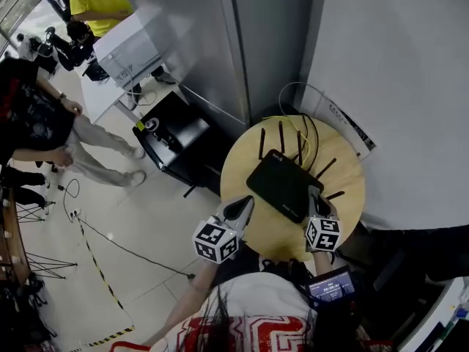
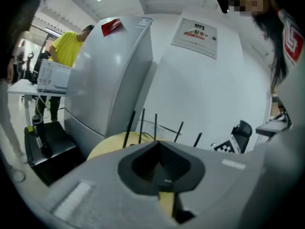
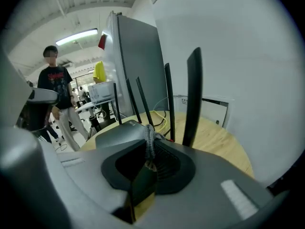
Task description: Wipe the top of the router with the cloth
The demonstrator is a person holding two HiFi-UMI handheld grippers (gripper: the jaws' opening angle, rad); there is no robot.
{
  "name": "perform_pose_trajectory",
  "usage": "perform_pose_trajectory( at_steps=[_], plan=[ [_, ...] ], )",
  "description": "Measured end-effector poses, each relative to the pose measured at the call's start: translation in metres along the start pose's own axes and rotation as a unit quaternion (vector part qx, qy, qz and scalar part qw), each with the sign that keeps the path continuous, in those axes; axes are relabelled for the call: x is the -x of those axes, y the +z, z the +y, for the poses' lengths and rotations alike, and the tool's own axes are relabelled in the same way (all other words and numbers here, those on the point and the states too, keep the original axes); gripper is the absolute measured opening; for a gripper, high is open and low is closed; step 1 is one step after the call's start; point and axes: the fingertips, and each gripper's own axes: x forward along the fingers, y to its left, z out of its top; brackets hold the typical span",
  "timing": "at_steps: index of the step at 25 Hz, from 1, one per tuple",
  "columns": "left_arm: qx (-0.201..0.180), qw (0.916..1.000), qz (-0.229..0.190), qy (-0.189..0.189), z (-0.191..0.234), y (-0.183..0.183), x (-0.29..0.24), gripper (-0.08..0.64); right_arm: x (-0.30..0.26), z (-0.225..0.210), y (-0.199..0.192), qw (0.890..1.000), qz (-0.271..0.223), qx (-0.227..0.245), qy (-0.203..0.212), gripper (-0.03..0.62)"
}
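One round table [image 1: 238, 166] filled the middle of the head view, and the black router [image 1: 284, 185] lay on its far-right part with antennas up along its far side. Both grippers sat at the table's near edge. The left gripper [image 1: 245, 205] hung over bare wood just left of the router, with its jaws together and nothing between them. The right gripper [image 1: 315, 195] stood at the router's near-right edge, its jaws pinched on a small grey cloth [image 3: 149, 138], of which only a bunched fold showed past the tips. Whether that fold touched the router's top I could not tell. By my reading the cloth was fetched and brought to the router, but the wiping itself was barely begun, if at all: nearly the whole top lay ahead of the cloth, toward the far left.
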Motion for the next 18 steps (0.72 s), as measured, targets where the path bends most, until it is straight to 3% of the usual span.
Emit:
perform_pose_trajectory(
  at_steps=[5,9,14,18],
  plan=[
    [0.027,0.9993,0.004,0.024,0.046,-0.005,0.015,0.000,-0.020,-0.005,0.007,0.999,0.012,0.015,-0.045,0.043],
    [0.031,0.9994,0.015,0.005,0.059,-0.007,0.009,0.000,-0.030,-0.004,-0.006,0.996,0.045,0.037,-0.064,0.043],
    [0.029,0.9990,0.025,-0.025,0.062,-0.002,-0.005,0.000,-0.023,-0.010,-0.017,0.996,0.038,-0.026,-0.077,0.044],
    [0.024,0.9981,0.033,-0.046,0.061,0.002,-0.020,0.000,-0.011,0.004,-0.026,0.996,0.038,-0.045,-0.060,0.044]
  ],
)
